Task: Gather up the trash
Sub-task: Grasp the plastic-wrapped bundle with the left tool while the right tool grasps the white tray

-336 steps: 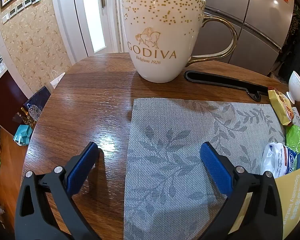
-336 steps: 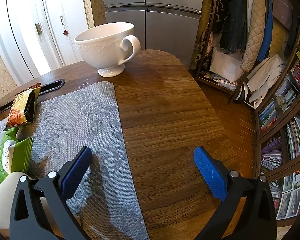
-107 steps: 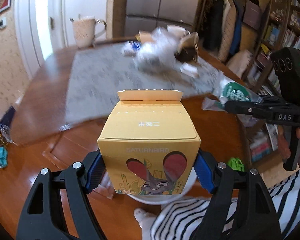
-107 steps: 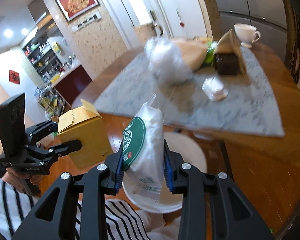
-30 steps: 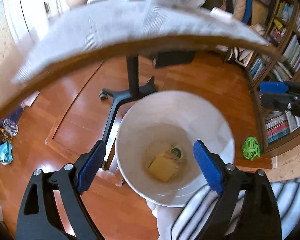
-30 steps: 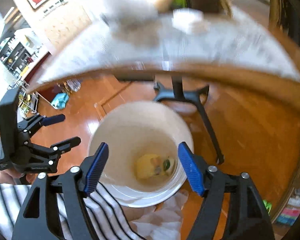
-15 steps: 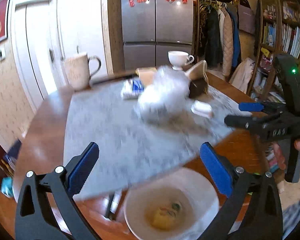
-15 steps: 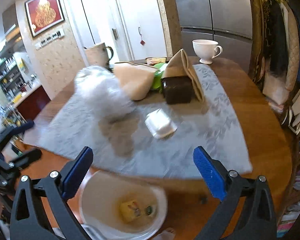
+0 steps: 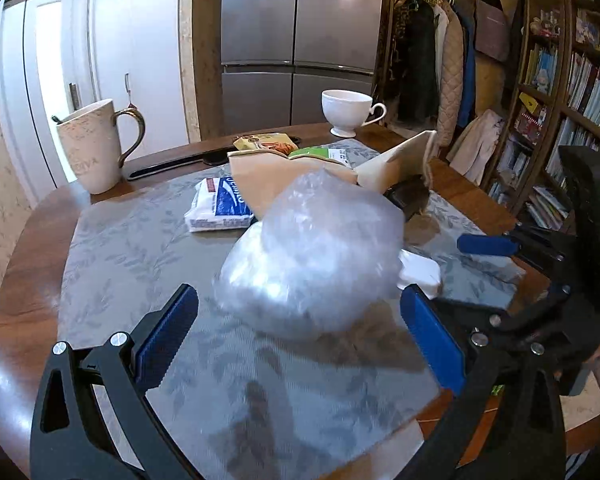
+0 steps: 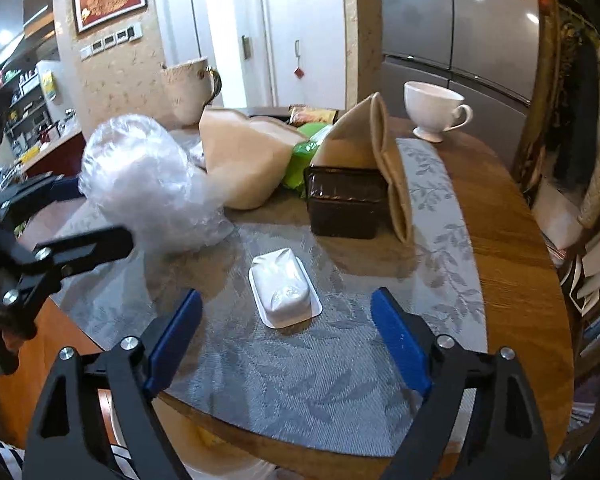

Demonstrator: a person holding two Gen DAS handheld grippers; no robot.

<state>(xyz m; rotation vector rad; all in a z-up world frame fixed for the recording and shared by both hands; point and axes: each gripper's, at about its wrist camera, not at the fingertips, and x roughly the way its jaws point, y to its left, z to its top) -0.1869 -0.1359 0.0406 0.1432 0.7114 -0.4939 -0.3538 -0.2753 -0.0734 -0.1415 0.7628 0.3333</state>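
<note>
In the left wrist view, the left gripper is spread wide and holds nothing. A crumpled clear plastic bag sits on the gray mat just in front of it, between the two blue fingers. Farther back lie a white and blue packet, a tan paper bag and a yellow snack bag. A tall mug stands far left and a white cup far right; those do not look like trash. In the right wrist view, the right gripper is also spread wide with nothing in it. A small white sealed tub lies on the mat just ahead, between its fingers. Behind it are a dark box, a green wrapper and the tan paper. A white rim at the near bottom edge may be the bin, but I cannot tell. Lots of trash is still on the table, so I think most of the job is left. The plastic bag and the tub look like the next things to pick up.
</note>
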